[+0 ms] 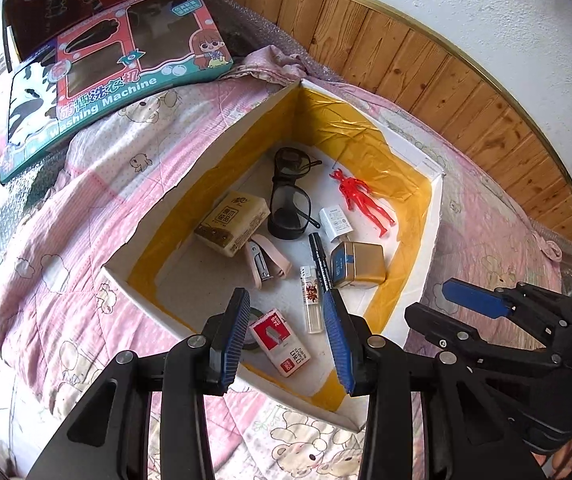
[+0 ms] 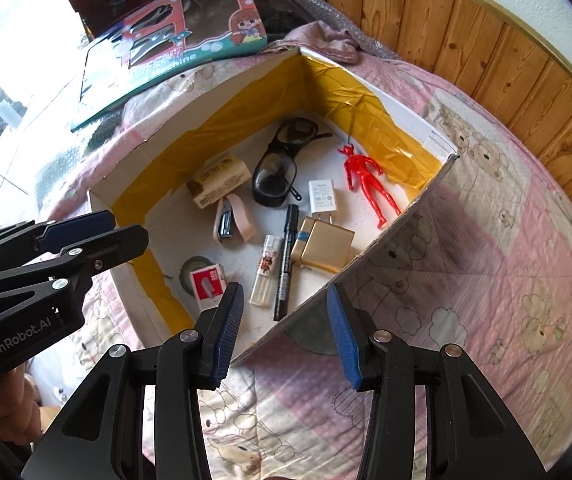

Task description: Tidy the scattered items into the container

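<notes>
While both grippers hang above the bed with jaws parted and nothing held, the contents lie in one white box (image 1: 221, 148) lined with yellow tape, resting on a pink bear-print quilt (image 1: 65, 232).

Left gripper (image 1: 288, 334): jaws apart, poised over the box's near end. Between and just beyond its fingers: a red-and-white staples box (image 1: 281, 340) lying on a roll of dark tape (image 1: 254, 314), and a clear lighter (image 1: 312, 300). Farther ahead: black marker (image 1: 320, 260), gold tin (image 1: 360, 266), pink stapler (image 1: 263, 262), tissue pack (image 1: 231, 222), dark safety glasses (image 1: 288, 200), white charger (image 1: 336, 222), red toy figure (image 1: 362, 200) towards the right wall.

Right gripper (image 2: 286, 330): jaws apart, straddling the box's near right wall, with the marker's tip and the lighter just ahead of its left finger.

View differences: only the right wrist view shows a grey round patch (image 2: 312, 338) outside the box wall, between that gripper's fingers; what it is cannot be told. It also shows most of the tape roll's ring, half hidden in the left view, and a person's hand (image 2: 3, 404) behind the left gripper. The left wrist view alone shows the box's near wall. Both show a toy washing-machine carton (image 1: 117, 76) lying beyond the box.
</notes>
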